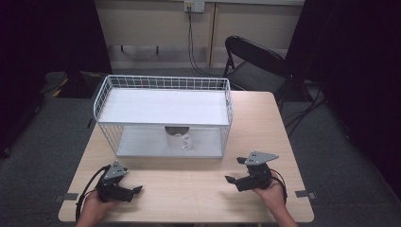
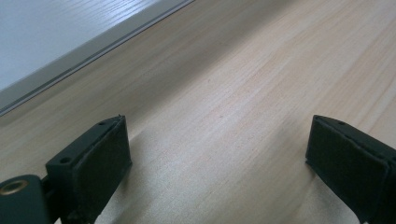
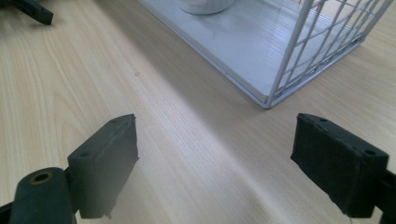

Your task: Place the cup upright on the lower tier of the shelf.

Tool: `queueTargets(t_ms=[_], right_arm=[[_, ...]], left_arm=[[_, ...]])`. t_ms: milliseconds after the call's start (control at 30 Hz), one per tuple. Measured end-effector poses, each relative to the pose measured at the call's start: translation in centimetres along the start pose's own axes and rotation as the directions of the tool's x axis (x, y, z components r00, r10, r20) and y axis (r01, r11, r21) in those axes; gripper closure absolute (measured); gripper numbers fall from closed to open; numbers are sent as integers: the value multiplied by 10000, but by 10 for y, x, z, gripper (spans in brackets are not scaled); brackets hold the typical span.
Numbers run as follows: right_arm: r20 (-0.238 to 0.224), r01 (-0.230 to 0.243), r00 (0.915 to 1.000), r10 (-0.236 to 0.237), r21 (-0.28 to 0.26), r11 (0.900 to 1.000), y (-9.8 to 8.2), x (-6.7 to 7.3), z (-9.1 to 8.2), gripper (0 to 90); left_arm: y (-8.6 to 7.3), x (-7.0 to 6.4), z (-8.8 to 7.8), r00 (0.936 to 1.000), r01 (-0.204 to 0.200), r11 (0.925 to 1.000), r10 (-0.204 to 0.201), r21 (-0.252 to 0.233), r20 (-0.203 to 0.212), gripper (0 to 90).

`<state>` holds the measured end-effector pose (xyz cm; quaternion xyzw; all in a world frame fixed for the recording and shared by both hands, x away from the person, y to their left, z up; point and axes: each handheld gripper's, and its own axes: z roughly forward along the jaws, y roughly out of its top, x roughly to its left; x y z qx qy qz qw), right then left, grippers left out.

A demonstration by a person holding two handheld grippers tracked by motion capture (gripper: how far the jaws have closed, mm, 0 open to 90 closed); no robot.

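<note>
The white roll of tape with a loose paper tail (image 1: 178, 138) stands on the lower shelf of the white wire rack (image 1: 163, 115), under its upper shelf, well ahead of both claws and roughly midway between them. The left claw (image 1: 135, 191) and right claw (image 1: 235, 170) rest low on the pale wooden tabletop (image 1: 189, 198) — each spread wide, pinching nothing. In the right gripper view the roll's base (image 3: 204, 5) sits beyond the rack's near corner — its dark core faces forward in the high view

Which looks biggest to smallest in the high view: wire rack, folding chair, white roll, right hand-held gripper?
1. wire rack
2. folding chair, though it sits farther back
3. right hand-held gripper
4. white roll, close to the gripper in apparent size
</note>
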<state>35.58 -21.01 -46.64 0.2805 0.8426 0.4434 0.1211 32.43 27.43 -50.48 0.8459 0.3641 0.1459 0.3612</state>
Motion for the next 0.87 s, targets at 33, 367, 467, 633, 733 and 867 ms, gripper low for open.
queueTargets(t_ms=[33,367,467,633,733,867], right_arm=[[12,-18,10000,18,20,10000,-1,-1,0,132],[127,38,9999,-40,135,9999,-14,-10,-3,131],[170,-91,9998,88,158,9998,-19,-14,-3,130],[422,-234,9989,214,486,9985,-29,-20,-2,131],[501,-255,9985,222,658,9975,-34,-23,0,131],[492,-266,9985,226,826,9962,-37,-24,2,129]], left_arm=[[0,0,0,10000,-4,10000,4,-1,0,58],[0,0,0,10000,0,10000,0,-1,0,58],[0,0,0,10000,-4,10000,4,5,-2,58],[0,0,0,10000,-3,10000,3,-3,0,58],[0,0,0,10000,-2,10000,2,-1,0,58],[0,0,0,10000,-4,10000,4,6,0,58]])
